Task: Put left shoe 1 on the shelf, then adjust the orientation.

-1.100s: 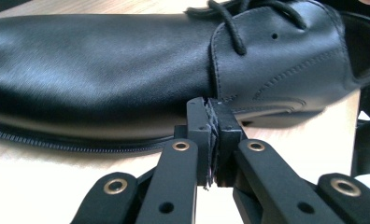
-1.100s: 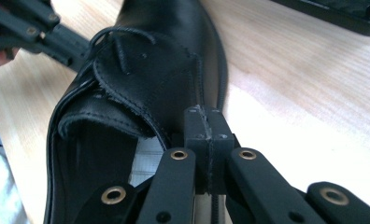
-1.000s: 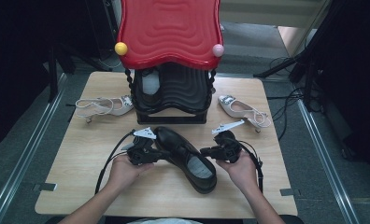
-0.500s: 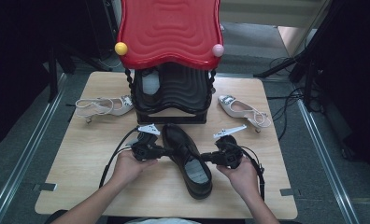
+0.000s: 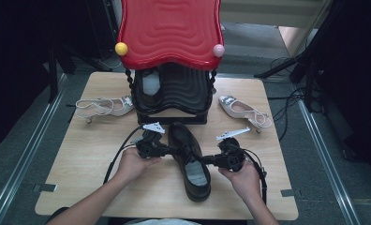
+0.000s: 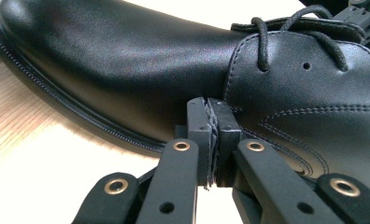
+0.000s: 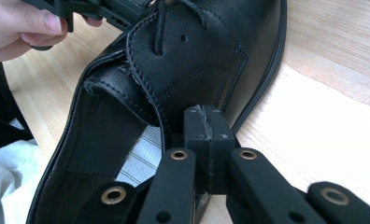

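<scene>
Since the earlier frame the black lace-up shoe (image 5: 189,161) had swung round — its toe now pointed toward the shoe rack and its heel toward the person, where before it lay slanted across the worktop (image 5: 80,178).

In the high view, the shoe lay near the middle of the worktop, just in front of the black rack with its red wavy top (image 5: 169,33). The left hand-held gripper (image 5: 174,150) met the shoe's left side and the right hand-held gripper (image 5: 209,161) met its right side, each held in one of the person's hands. A pale heeled sandal (image 5: 104,107) lay to the left of the rack and another (image 5: 244,110) to its right, both well apart from the black shoe.

In the left gripper view, the left hand-held gripper (image 6: 213,135) had its jaws pressed together, their tips against the shoe's (image 6: 127,60) side, just below the laces; whether leather was pinched between them could not be told.

In the right gripper view, the right hand-held gripper (image 7: 205,140) had its jaws together too — set at the rim of the shoe's (image 7: 192,51) opening, beside the checked insole (image 7: 138,158). The person's other hand (image 7: 19,25) showed at the top left.
</scene>
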